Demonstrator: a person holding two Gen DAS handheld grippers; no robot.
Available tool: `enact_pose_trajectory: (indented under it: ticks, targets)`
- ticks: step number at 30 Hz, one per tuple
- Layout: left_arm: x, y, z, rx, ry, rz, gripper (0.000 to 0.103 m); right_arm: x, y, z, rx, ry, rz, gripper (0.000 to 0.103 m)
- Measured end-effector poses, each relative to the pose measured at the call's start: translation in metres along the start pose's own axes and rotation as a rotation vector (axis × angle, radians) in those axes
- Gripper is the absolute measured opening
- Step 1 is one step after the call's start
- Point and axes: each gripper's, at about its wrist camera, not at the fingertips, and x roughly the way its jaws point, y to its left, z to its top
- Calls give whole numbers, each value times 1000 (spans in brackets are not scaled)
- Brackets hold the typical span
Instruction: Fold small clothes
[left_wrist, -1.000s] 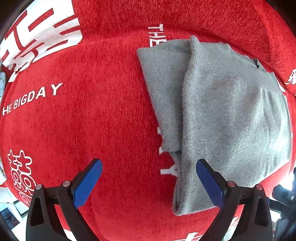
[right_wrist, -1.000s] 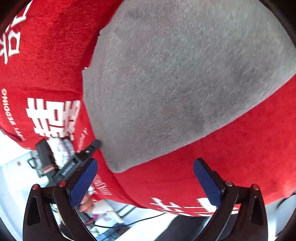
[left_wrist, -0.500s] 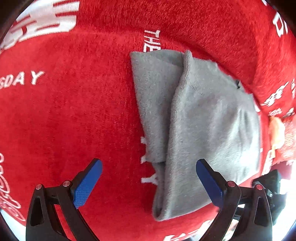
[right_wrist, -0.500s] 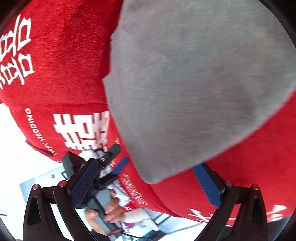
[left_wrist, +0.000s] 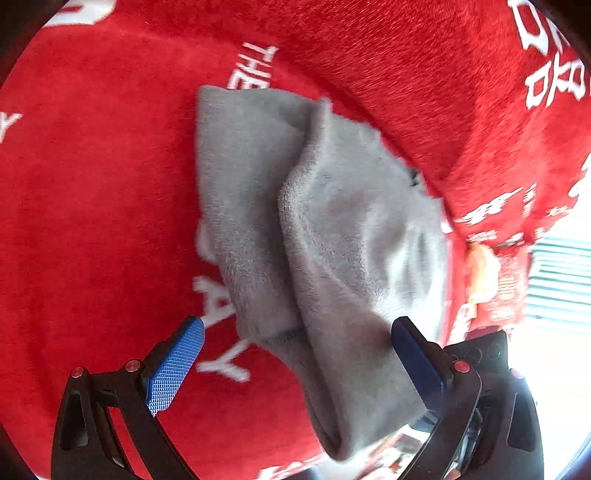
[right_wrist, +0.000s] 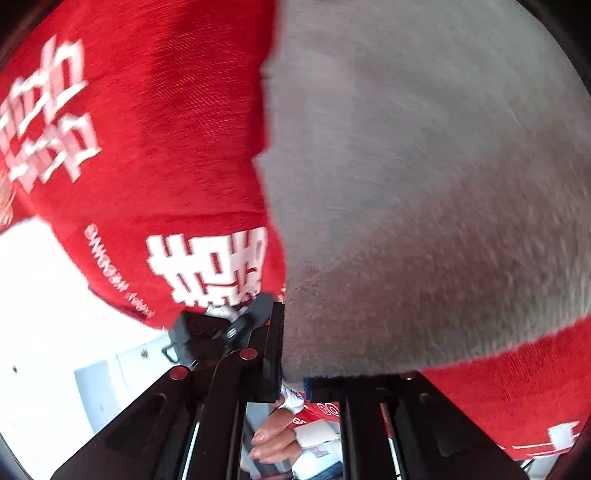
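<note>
A grey knitted garment (left_wrist: 332, 221), folded lengthwise, lies on a red blanket (left_wrist: 92, 221) with white lettering. My left gripper (left_wrist: 301, 363) is open, and the garment's near end lies between its blue pads (left_wrist: 177, 365) without touching them. In the right wrist view the grey garment (right_wrist: 424, 184) fills the upper right. My right gripper (right_wrist: 291, 369) is closing its jaws, and they stand nearly together with the garment's near corner pinched between them.
The red blanket (right_wrist: 166, 147) drops off at its edge on the left, with a bright white floor beyond. A person's hand (right_wrist: 273, 439) and the black body of the other gripper (right_wrist: 221, 332) show below that edge. A red packet (left_wrist: 506, 288) lies at the right.
The right gripper's jaws went from wide open to closed on the garment's corner. The left gripper tilted down and moved in, so the garment's near end now sits between its fingers.
</note>
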Motion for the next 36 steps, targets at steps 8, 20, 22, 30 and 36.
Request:
enact_pose_trajectory:
  ticks: [8,20,22,30,36]
  targets:
    - [23,-39,33,58,6,-118,101,-11,37,5,-154,58,-20,9]
    - [60,-61,21,193,45,153,101,-3,4,-19,-215,275,-343,30]
    - [58,-61,19,200,46,172,101,-11,8,-18,-257,279,-397,46]
    - [61,-65,17,203,38,254,101,-60,30,19,-339,186,-481,51]
    - [65,-73,20,203,-4,389,56,-79,53,55,-459,72,-590,17]
